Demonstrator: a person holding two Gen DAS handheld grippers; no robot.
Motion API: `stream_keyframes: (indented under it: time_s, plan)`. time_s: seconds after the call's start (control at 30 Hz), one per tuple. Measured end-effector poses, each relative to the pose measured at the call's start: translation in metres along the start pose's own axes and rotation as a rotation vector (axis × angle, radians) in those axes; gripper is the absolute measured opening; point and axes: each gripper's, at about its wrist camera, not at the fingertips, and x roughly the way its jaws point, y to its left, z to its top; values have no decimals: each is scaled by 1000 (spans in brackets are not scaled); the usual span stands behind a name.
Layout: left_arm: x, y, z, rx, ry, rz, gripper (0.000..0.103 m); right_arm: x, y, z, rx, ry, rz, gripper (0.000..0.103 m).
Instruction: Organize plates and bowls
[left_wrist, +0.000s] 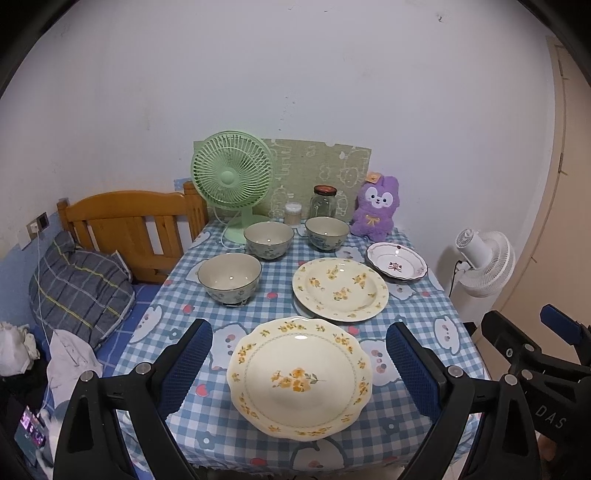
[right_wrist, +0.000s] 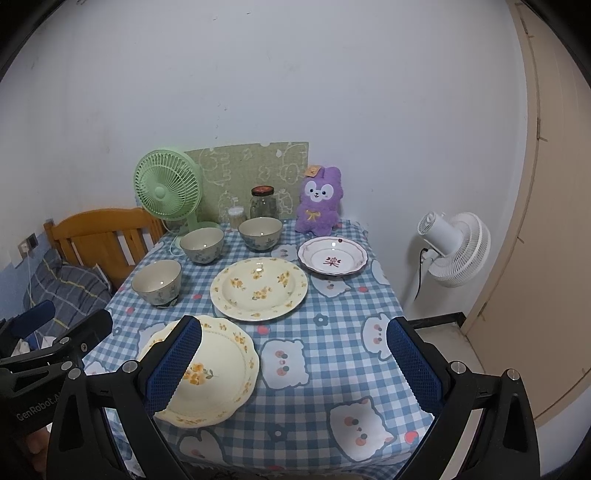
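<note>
Nearest me on the checked tablecloth lies a scalloped cream plate (left_wrist: 299, 376) (right_wrist: 214, 373) with yellow flowers. Behind it sits a round cream deep plate (left_wrist: 340, 288) (right_wrist: 259, 288), and to its right a small white plate (left_wrist: 397, 263) (right_wrist: 333, 256) with a red motif. Three grey-cream bowls stand behind: one at the left (left_wrist: 229, 277) (right_wrist: 157, 281), one mid-back (left_wrist: 269, 240) (right_wrist: 202, 244), one further right (left_wrist: 327, 232) (right_wrist: 259, 232). My left gripper (left_wrist: 299, 373) hangs open above the scalloped plate, touching nothing. My right gripper (right_wrist: 293, 365) is open over bare cloth to that plate's right.
A green desk fan (left_wrist: 232, 173), a glass jar (left_wrist: 323, 203), a small toothpick pot (left_wrist: 293, 213) and a purple plush (left_wrist: 375, 208) line the table's back edge. A wooden bed frame (left_wrist: 129, 225) with a pillow lies left; a white floor fan (right_wrist: 456, 251) stands right.
</note>
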Motion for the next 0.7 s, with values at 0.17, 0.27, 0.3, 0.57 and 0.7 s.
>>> stream_keyframes:
  time_s: [0.17,0.27,0.3,0.57,0.7]
  plan:
    - [-1,-2,0,10,-7,6,94,-1,-2,-1,7,-5,2,101]
    - [-2,-2,0,6,-8,9,94,-2,-1,-2,7,-8,8,101]
    - [-2,-2,0,5,-8,8,94,-3,-1,-2,6,-8,10,101]
    - [-1,-1,1,9,-8,6,94,-3,0,-1,7,-10,9,101]
    - [-1,0,1,10,-10,6,93,-3,-1,-2,8,-10,9,101]
